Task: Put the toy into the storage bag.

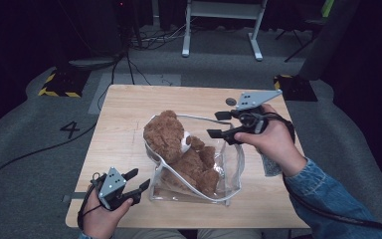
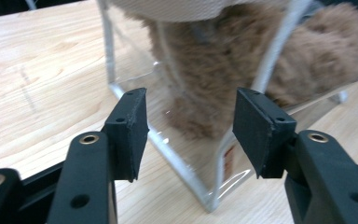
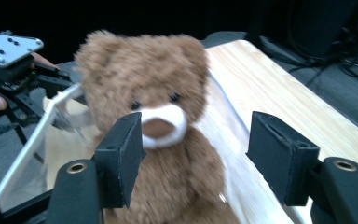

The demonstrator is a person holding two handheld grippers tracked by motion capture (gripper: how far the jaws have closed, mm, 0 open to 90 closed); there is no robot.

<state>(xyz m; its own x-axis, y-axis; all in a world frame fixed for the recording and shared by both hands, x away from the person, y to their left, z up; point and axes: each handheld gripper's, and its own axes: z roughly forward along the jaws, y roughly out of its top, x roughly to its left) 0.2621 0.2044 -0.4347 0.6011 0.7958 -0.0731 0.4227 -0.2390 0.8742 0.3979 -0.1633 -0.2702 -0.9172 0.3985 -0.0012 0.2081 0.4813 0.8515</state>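
A brown teddy bear [image 1: 179,149] sits half inside a clear plastic bag [image 1: 231,169] with white trim, in the middle of the wooden table [image 1: 124,114]. Its head sticks out of the bag's mouth. My left gripper [image 1: 140,178] is open at the bag's near left corner, its jaws pointing at the bag without touching it. In the left gripper view the open jaws [image 2: 189,128] frame the bag corner [image 2: 182,163] and the bear's fur [image 2: 223,70]. My right gripper [image 1: 214,124] hovers open above the bag's far right side. In the right gripper view its jaws [image 3: 196,154] face the bear's face [image 3: 144,84], apart from it.
A small dark disc [image 1: 231,101] lies on the table near its far edge. A crumpled clear wrapper [image 1: 271,167] lies under the right wrist. Beyond the table are a white desk frame [image 1: 221,30], floor cables and a yellow-black striped base [image 1: 59,82].
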